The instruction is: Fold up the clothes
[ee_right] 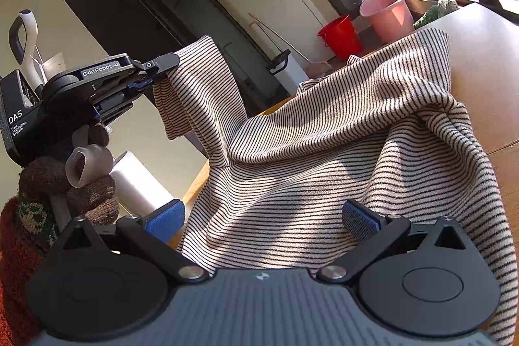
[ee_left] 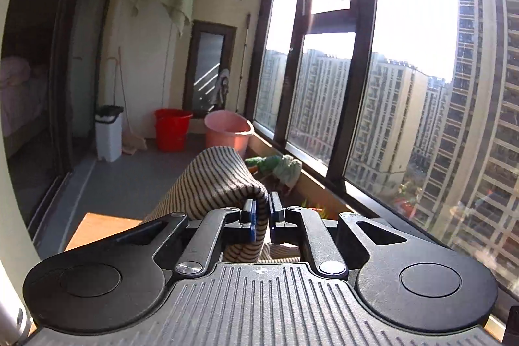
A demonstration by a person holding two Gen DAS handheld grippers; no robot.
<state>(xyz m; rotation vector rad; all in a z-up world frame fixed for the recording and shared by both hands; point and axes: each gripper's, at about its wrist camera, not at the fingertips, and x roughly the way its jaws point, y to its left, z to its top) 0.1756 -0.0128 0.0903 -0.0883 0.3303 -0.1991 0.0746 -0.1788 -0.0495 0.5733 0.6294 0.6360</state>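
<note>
Currently your left tongs (ee_right: 162,77) clamp striped shirt (ee_right: 324,151) edge, lifted clear of tabletop (ee_right: 486,70); rest draped there. Your right tongs (ee_right: 262,221) wide apart, straddling cloth, pads not pressing.

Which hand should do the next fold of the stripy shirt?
Probably the left. The left gripper is already shut on an edge of the cream and black striped knit shirt, lifted off the wooden table. The right gripper is open, holding nothing.
</note>
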